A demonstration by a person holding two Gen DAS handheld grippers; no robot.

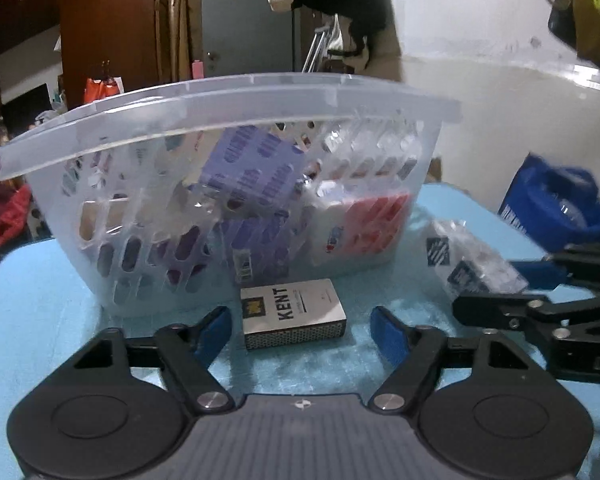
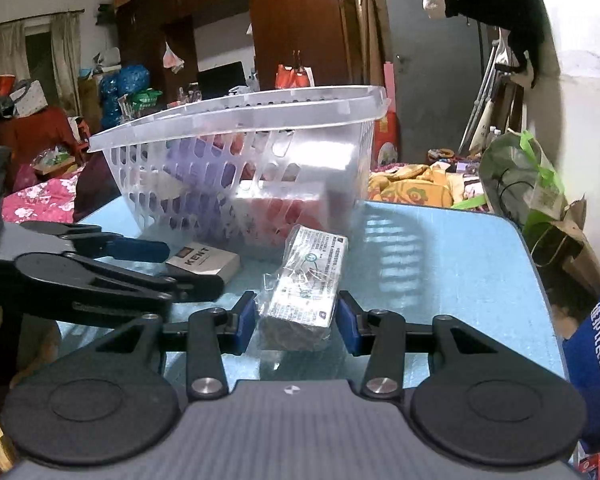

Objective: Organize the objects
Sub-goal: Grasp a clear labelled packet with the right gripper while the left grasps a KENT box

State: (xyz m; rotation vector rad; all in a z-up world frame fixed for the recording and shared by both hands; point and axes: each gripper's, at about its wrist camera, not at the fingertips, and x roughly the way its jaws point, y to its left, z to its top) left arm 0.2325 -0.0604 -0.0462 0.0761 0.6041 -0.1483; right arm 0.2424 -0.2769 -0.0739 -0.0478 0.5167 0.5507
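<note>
A clear plastic basket (image 1: 228, 96) stands on the light blue table (image 1: 40, 312) and holds purple, white and red boxes. A KENT box (image 1: 294, 316) lies in front of it, between the open fingers of my left gripper (image 1: 302, 330), untouched. My right gripper (image 2: 296, 320) has its blue pads on both sides of a plastic-wrapped packet (image 2: 306, 284) lying on the table (image 2: 440, 264); the packet (image 1: 470, 258) and right gripper (image 1: 500, 292) also show in the left wrist view. The basket (image 2: 236, 116), KENT box (image 2: 204, 262) and left gripper (image 2: 176, 268) show at left in the right wrist view.
A blue bag (image 1: 556, 208) sits at the table's right edge. A green bag (image 2: 516, 176) and cluttered bedding (image 2: 412, 184) lie beyond the table's far edge. A white wall (image 1: 500, 40) rises behind.
</note>
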